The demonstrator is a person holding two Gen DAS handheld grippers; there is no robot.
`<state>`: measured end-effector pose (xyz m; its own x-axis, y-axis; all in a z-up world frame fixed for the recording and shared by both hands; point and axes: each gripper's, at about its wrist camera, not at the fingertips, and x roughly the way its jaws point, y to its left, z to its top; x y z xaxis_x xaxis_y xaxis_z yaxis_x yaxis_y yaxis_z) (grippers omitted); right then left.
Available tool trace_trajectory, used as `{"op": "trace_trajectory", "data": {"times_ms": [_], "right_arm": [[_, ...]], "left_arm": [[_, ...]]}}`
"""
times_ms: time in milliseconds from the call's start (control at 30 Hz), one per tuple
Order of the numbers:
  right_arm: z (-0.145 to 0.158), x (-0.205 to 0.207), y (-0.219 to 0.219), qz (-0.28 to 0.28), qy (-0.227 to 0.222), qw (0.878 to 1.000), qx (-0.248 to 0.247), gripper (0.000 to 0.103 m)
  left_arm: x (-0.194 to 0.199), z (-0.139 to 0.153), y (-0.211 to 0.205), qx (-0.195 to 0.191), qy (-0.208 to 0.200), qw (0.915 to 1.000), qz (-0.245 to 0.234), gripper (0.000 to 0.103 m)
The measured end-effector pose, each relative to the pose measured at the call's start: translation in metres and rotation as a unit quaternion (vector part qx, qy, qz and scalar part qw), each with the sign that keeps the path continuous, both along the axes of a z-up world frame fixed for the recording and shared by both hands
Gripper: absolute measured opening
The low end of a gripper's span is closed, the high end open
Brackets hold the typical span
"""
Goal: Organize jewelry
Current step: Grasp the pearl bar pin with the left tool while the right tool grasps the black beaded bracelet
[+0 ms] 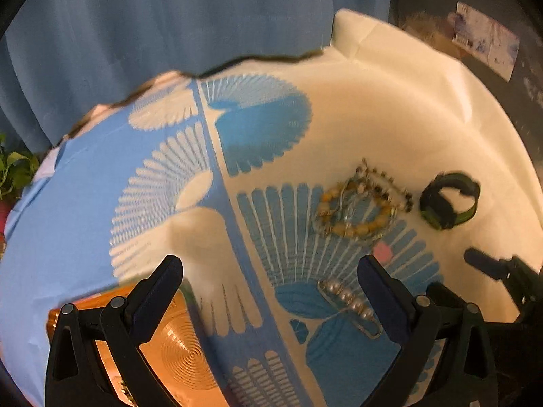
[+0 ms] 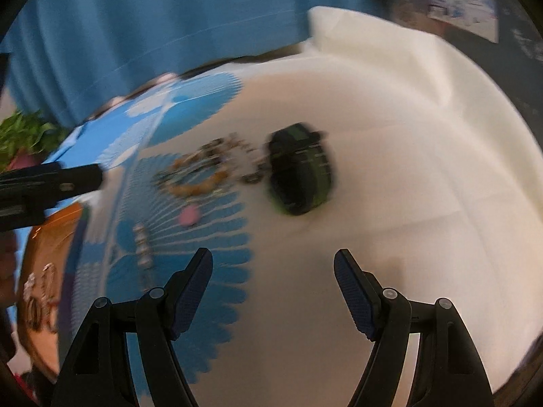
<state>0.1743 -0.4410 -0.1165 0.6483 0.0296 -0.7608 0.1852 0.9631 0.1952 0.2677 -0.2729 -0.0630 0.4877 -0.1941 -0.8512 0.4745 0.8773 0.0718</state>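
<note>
1. Left gripper: fingers spread wide, nothing between them, held low over the counter and angled down. Its left finger overlaps the orange tray, which is cut off at the bottom edge; right-wrist view shows small jewelry pcs in the tray, too blurred to count.
2. Right gripper: fingers also wide apart, empty, hovering above plain white cloth. Whole right view is motion-blurred.
3. Just beyond the left fingers: 1 pearl bar clip lying on the blue-patterned cloth.
4. Further: 1 small pink pc, shape unclear.
5. Past that: tangle of beaded bracelets, approx 3 strands, overlapping so exact count can't be told.
6. Beside the tangle, to its right, apart from it: 1 black-green watch on the white cloth.
7. Far: blue curtain; green plant cut off at left.
</note>
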Motion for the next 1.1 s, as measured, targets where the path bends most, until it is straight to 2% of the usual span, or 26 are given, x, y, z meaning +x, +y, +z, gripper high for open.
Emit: {"op": "trace_trajectory", "data": {"times_ms": [167, 200, 233, 400, 467, 533, 700, 833, 900, 933, 967, 1000, 1033, 1067, 1100], "right_arm": [[0.015, 0.025, 0.007, 0.039, -0.026, 0.998, 0.05, 0.074], [0.022, 0.034, 0.005, 0.043, -0.032, 0.997, 0.059, 0.074], [0.027, 0.042, 0.003, 0.043, -0.036, 0.997, 0.059, 0.074], [0.06, 0.08, -0.019, 0.042, -0.04, 0.998, 0.027, 0.075], [0.057, 0.102, -0.032, 0.04, -0.012, 0.999, -0.009, 0.075], [0.042, 0.127, -0.044, 0.045, 0.044, 0.997, -0.042, 0.075], [0.004, 0.166, -0.052, 0.102, 0.144, 0.982, -0.063, 0.075], [-0.004, 0.178, -0.045, 0.133, 0.161, 0.975, -0.077, 0.075], [-0.01, 0.179, -0.039, 0.14, 0.172, 0.97, -0.102, 0.075], [-0.009, 0.178, -0.037, 0.141, 0.167, 0.969, -0.113, 0.075], [-0.008, 0.177, -0.034, 0.146, 0.164, 0.968, -0.122, 0.075], [-0.006, 0.176, -0.033, 0.15, 0.161, 0.967, -0.128, 0.075], [-0.005, 0.174, -0.032, 0.153, 0.154, 0.967, -0.134, 0.074], [-0.003, 0.172, -0.031, 0.159, 0.147, 0.968, -0.126, 0.064], [-0.001, 0.17, -0.029, 0.176, 0.142, 0.969, -0.097, 0.033]], "left_arm": [[-0.002, -0.016, 0.002, 0.014, 0.015, 0.9997, 0.013, 0.1], [-0.001, -0.019, 0.003, 0.007, 0.025, 0.9996, 0.011, 0.1], [0.001, -0.021, 0.003, 0.002, 0.037, 0.9993, 0.009, 0.101], [0.004, -0.024, 0.002, -0.005, 0.043, 0.999, 0.013, 0.101], [0.004, -0.028, -0.003, -0.008, 0.054, 0.9984, 0.009, 0.101], [0.002, -0.031, -0.01, -0.005, 0.058, 0.9983, 0.001, 0.101], [-0.002, -0.04, -0.027, 0.012, 0.071, 0.9973, -0.01, 0.1], [-0.004, -0.047, -0.033, 0.031, 0.078, 0.9964, -0.014, 0.101], [-0.004, -0.05, -0.03, 0.03, 0.087, 0.9957, -0.011, 0.1], [-0.005, -0.051, -0.027, 0.019, 0.096, 0.9951, -0.007, 0.096], [-0.007, -0.05, -0.024, 0.01, 0.099, 0.995, -0.005, 0.087], [-0.01, -0.047, -0.023, 0.003, 0.086, 0.9963, -0.004, 0.064], [-0.013, -0.044, -0.023, -0.002, 0.075, 0.9971, -0.011, 0.048], [-0.016, -0.041, -0.025, -0.01, 0.073, 0.9969, -0.029, 0.014], [-0.017, -0.04, -0.027, -0.018, 0.085, 0.9952, -0.045, 0.011]]}}
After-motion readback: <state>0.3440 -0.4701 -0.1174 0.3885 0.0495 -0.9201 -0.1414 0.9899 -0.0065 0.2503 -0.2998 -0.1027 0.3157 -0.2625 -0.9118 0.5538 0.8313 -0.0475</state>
